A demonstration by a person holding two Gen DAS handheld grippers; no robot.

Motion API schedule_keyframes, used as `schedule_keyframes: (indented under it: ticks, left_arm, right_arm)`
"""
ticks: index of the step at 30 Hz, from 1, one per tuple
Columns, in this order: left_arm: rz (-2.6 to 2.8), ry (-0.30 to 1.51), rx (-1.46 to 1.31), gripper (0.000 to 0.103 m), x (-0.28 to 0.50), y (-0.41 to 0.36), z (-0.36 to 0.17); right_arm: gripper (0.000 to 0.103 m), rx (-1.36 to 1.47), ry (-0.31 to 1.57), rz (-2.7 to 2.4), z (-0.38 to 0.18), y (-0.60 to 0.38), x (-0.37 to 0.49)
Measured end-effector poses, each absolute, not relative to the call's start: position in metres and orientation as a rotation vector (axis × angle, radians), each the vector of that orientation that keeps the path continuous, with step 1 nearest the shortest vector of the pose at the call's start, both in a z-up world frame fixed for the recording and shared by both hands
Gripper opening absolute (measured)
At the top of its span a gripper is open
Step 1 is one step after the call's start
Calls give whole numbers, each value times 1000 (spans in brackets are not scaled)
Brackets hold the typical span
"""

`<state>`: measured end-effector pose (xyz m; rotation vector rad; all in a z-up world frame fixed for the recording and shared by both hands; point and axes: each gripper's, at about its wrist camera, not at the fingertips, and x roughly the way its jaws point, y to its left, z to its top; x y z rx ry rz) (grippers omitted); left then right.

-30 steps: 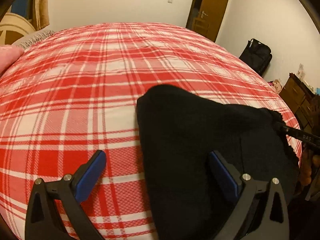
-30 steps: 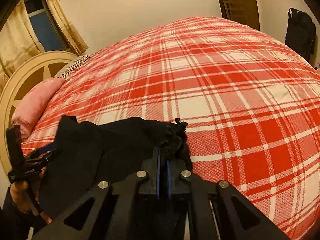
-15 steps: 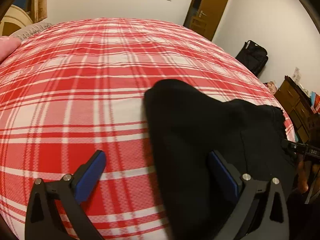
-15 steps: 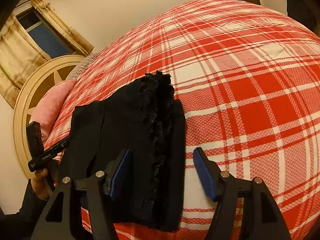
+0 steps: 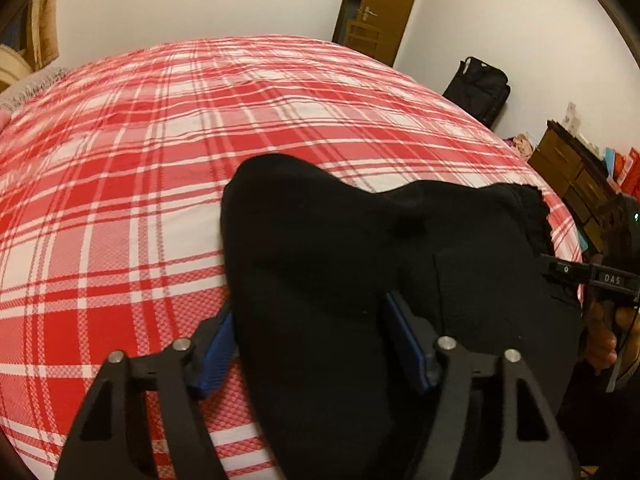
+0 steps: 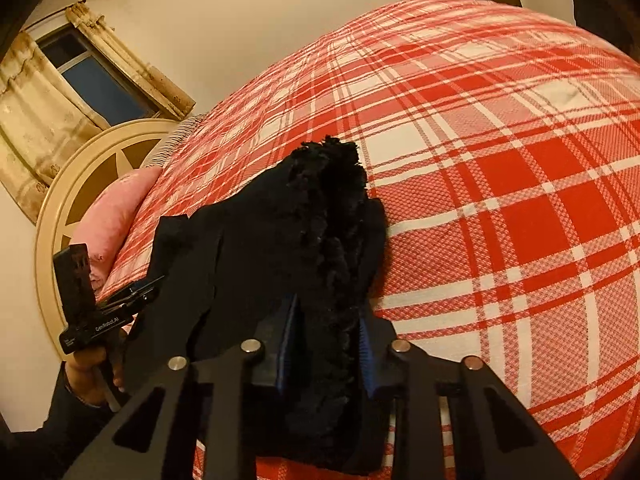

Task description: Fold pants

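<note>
Black pants (image 5: 340, 240) lie folded in a thick bundle at the near edge of a bed with a red and white plaid cover (image 5: 160, 140). My left gripper (image 5: 310, 346) has its blue pads drawn in around the bundle's left fold, with fabric filling the gap. In the right wrist view the pants (image 6: 260, 248) show a fuzzy, frayed-looking edge, and my right gripper (image 6: 326, 332) is shut on that edge. Each hand-held gripper also shows in the other view: the right gripper (image 5: 580, 276) and the left gripper (image 6: 136, 292).
A pink pillow (image 6: 112, 216) and a round cream headboard (image 6: 80, 184) sit at the bed's head, under a curtained window (image 6: 92, 76). A wooden door (image 5: 384, 4), a black bag (image 5: 478, 88) and wooden drawers (image 5: 572, 168) line the far walls.
The right gripper let go of the fuzzy edge, opened wide, then closed on it again. The left gripper's pads, wide apart before, have narrowed onto the pants' fold.
</note>
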<state>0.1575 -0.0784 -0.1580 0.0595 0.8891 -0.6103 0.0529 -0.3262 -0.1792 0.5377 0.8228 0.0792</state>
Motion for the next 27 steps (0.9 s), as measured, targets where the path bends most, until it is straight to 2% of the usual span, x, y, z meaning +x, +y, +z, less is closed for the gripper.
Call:
schedule_keyframes:
  ticks: [6,9,11,13,17,27]
  left_arm:
    - [-605,872,108,48,152,-87,-151]
    - [-595,843,152,33,148,-91,-146]
    - [-588,825,166,19,147,-91,-143]
    - [-586,820,158,14,146,-89,-140]
    - [-578,803,144,11,142,-86,-133]
    - [-611,760,74,10,134,-75,-107]
  right_arm:
    - [22,492,811,54,-173,-317,53]
    - [20,485,800,47,-168,-315,52]
    - [19,462,789,45,-161,-311,52]
    - [19,424,785,41,-154,-306,51]
    - [18,394,782,36,-143,-300,51]
    - [17,331,765,55,-116,-285,58]
